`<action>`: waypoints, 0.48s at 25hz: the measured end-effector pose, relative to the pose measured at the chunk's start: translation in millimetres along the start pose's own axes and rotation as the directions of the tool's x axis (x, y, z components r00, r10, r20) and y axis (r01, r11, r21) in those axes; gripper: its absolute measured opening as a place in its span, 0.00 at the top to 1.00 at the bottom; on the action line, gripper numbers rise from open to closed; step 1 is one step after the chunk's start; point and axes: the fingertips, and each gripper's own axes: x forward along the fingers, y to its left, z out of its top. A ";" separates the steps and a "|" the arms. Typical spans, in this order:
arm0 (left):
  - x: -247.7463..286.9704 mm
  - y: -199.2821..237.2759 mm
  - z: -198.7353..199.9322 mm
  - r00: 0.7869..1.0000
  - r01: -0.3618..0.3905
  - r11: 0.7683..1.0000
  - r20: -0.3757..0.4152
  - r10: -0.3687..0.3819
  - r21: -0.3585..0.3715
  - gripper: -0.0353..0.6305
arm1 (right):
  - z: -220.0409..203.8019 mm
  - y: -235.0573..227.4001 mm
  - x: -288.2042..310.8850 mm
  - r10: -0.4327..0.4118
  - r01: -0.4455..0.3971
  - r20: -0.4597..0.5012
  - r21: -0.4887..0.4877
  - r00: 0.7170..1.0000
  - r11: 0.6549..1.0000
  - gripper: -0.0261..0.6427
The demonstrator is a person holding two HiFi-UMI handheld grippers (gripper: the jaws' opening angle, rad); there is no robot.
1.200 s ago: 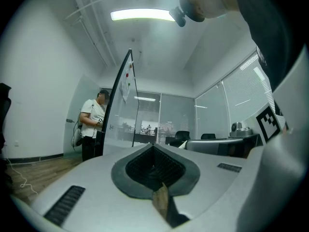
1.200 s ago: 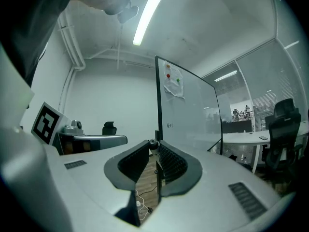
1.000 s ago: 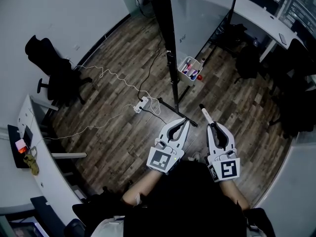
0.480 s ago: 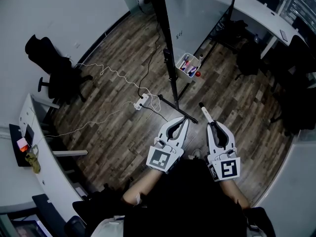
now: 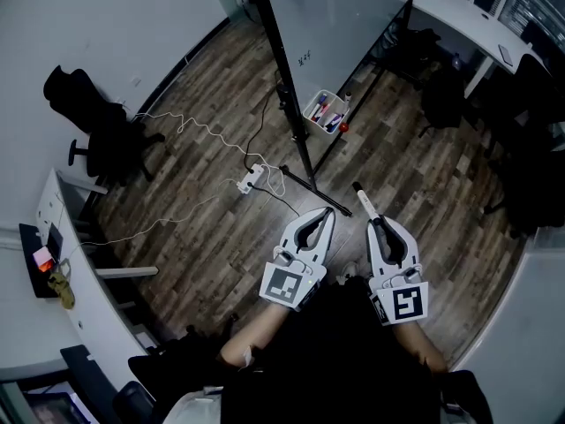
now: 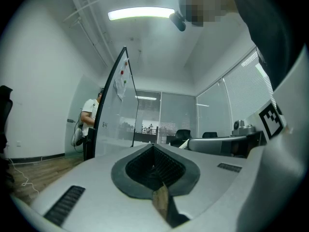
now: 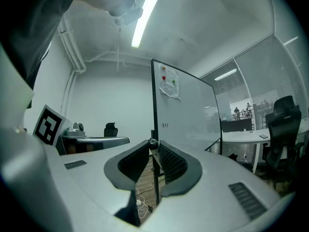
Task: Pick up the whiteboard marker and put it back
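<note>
Whiteboard (image 5: 344, 25) has shifted left in the head view; short of its foot, the right gripper (image 5: 378, 225) clamps the whiteboard marker (image 5: 362, 198), tip toward the board, while the left gripper (image 5: 327, 213) alongside has its jaws pressed together, empty

Worn wood below, shine ahead.
There's the floor (image 5: 221, 87), matt grainy planks; whiteboard (image 5: 344, 16) smooth and glossy; right gripper (image 7: 153, 144) matt grey plastic, ribbed black pads (image 7: 172, 162).

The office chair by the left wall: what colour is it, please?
The chair is black; head view.
</note>
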 end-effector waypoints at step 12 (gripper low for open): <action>16.4 -26.9 -5.2 0.998 -0.061 0.998 -0.022 0.061 0.013 0.94 | 6.3 -32.6 -17.2 0.037 -0.038 0.025 0.014 0.999 0.999 0.85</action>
